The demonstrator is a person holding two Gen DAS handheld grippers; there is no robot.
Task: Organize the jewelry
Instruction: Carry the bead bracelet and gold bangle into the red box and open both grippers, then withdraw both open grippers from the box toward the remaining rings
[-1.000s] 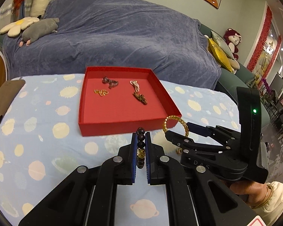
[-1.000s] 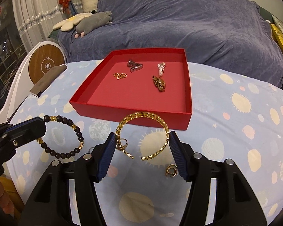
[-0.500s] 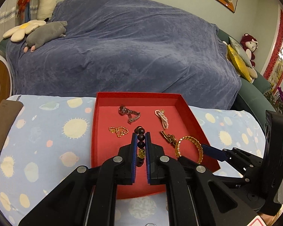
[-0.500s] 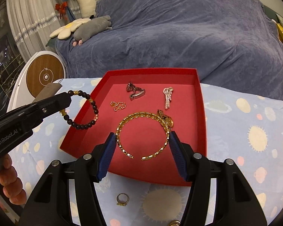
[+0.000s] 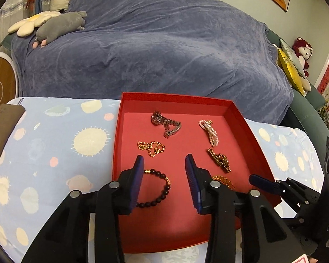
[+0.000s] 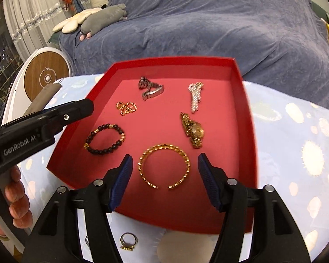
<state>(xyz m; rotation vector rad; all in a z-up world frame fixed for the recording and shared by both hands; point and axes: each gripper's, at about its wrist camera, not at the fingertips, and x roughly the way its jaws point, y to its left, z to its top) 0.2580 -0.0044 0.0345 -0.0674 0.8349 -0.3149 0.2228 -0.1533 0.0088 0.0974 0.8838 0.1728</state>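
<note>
- The left gripper (image 5: 164,173) hangs over the near left part of the red tray (image 6: 249,118) with its fingers spread wide and nothing between them; the dark bead bracelet (image 6: 105,139) lies flat on the tray floor just below.
- The right gripper (image 6: 165,175) is likewise wide apart and empty, its blue pads either side of the gold cuff bangle (image 6: 164,166), which lies in the tray's near middle with its gap turned toward the camera.
- Also on the tray floor: a gold chain (image 6: 126,107), a silver watch (image 6: 150,88), a pearl strand (image 6: 194,96) and a gold watch (image 6: 193,130), all apart from one another.
- A gold ring (image 6: 127,241) lies on the patterned tablecloth (image 6: 296,153), just outside the tray's near wall. It looks to be the next piece due for the tray.
- Handling judgement: the ring is likely light, hard and slippery; a narrow pinch across the band, low to the cloth, seems safest, since it could skid or flip out of the pads.
- The bead bracelet probably sags when lifted, so gripping 1 stretch of beads should do. The cuff seems stiff and springy, best held across its sides rather than at the open ends.
- Readable writing: "GenRobot.AI" on the left gripper's side in the right wrist view. No other lettering can be read.
</note>
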